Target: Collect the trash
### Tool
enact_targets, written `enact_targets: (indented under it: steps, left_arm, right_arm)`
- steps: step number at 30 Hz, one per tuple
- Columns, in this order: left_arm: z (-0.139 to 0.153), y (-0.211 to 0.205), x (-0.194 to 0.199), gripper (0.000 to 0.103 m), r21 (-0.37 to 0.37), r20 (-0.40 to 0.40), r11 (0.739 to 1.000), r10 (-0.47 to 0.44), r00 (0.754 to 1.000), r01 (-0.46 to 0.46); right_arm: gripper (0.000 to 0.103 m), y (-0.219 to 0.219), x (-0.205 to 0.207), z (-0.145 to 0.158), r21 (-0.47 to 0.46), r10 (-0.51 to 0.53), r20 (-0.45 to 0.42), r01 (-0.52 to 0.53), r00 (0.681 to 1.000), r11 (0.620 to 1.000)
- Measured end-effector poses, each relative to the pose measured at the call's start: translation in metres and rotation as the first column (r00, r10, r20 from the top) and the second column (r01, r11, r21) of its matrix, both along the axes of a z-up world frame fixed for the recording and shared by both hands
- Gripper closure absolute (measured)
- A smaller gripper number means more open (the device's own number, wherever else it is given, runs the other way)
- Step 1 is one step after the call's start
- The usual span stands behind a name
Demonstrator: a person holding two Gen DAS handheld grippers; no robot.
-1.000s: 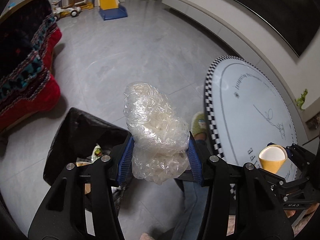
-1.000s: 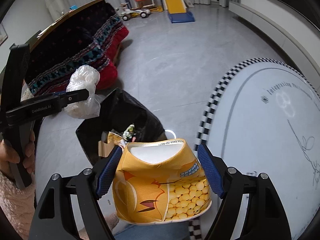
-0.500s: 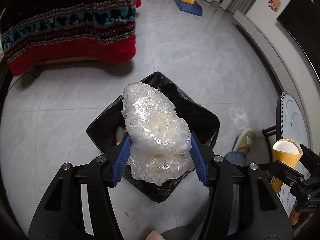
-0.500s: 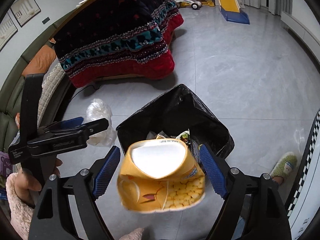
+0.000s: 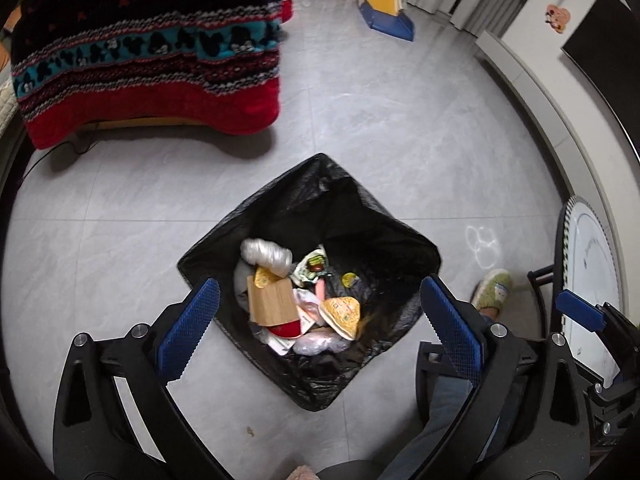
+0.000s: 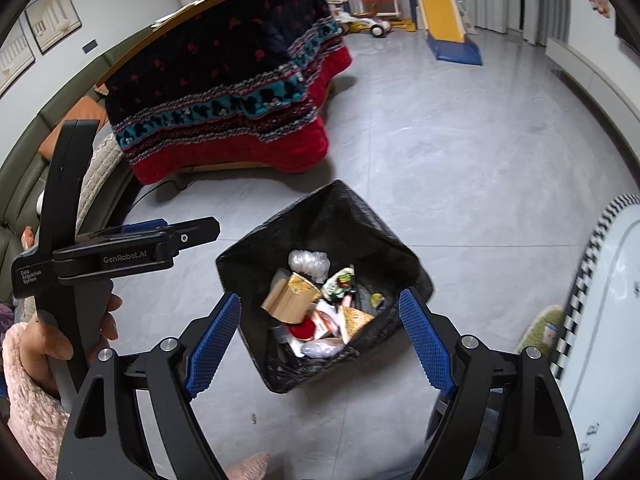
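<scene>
Trash [image 5: 304, 300] in the black bag [image 5: 360, 216] looks light, crushable, best pinched mid-body; left tongs [image 5: 316, 320] opening empty, right tongs [image 6: 320, 344] apart, empty.

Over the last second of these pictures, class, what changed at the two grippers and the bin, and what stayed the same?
Both let go. The left gripper, jaws opening, dropped the clear plastic wad into the black bin bag; the right gripper dropped the yellow carton there. Both now stand empty above the bin. The bin, blanket and slide stayed put.

Trash [image 5: 296, 300] lies in the bag [image 5: 360, 216], blanket [image 5: 152, 60] behind.
</scene>
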State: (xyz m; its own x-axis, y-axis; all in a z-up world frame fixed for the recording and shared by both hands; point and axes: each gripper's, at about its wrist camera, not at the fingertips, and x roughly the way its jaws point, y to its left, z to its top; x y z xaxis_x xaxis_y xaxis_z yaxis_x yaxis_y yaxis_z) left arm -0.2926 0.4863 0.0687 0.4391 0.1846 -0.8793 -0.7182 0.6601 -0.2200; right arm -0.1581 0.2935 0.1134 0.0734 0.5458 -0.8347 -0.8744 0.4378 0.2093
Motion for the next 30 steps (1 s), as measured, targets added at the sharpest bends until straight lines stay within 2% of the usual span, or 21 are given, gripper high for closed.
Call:
enact_targets:
  steps: [5, 9, 14, 17, 21, 30]
  left_arm:
    - [0.014, -0.041, 0.033, 0.006, 0.013, 0.034, 0.995, -0.101, 0.994, 0.101]
    - [0.022, -0.087, 0.069, 0.006, 0.028, 0.051, 0.977, -0.211, 0.976, 0.21]
    - [0.03, -0.154, 0.119, 0.006, 0.039, 0.071, 0.935, -0.354, 0.933, 0.352]
    - [0.032, -0.195, 0.147, 0.006, 0.048, 0.075, 0.902, -0.431, 0.899, 0.428]
    - [0.032, -0.252, 0.184, 0.006, 0.05, 0.099, 0.853, -0.522, 0.847, 0.52]
    - [0.012, -0.391, 0.252, 0.006, 0.098, 0.119, 0.699, -0.715, 0.689, 0.708]
  right_arm:
    - [0.019, -0.064, 0.026, 0.004, 0.008, -0.114, 0.014, 0.113, 0.993, 0.994]
    - [0.017, -0.122, 0.05, 0.003, 0.008, -0.23, 0.019, 0.23, 0.973, 0.973]
    - [0.013, -0.2, 0.077, 0.0, -0.006, -0.378, 0.027, 0.378, 0.925, 0.926]
    - [0.005, -0.247, 0.09, -0.005, -0.015, -0.462, 0.048, 0.463, 0.886, 0.886]
    - [0.003, -0.313, 0.105, -0.011, -0.005, -0.58, 0.079, 0.582, 0.811, 0.813]
    - [0.003, -0.448, 0.13, -0.04, -0.013, -0.801, 0.101, 0.806, 0.59, 0.592]
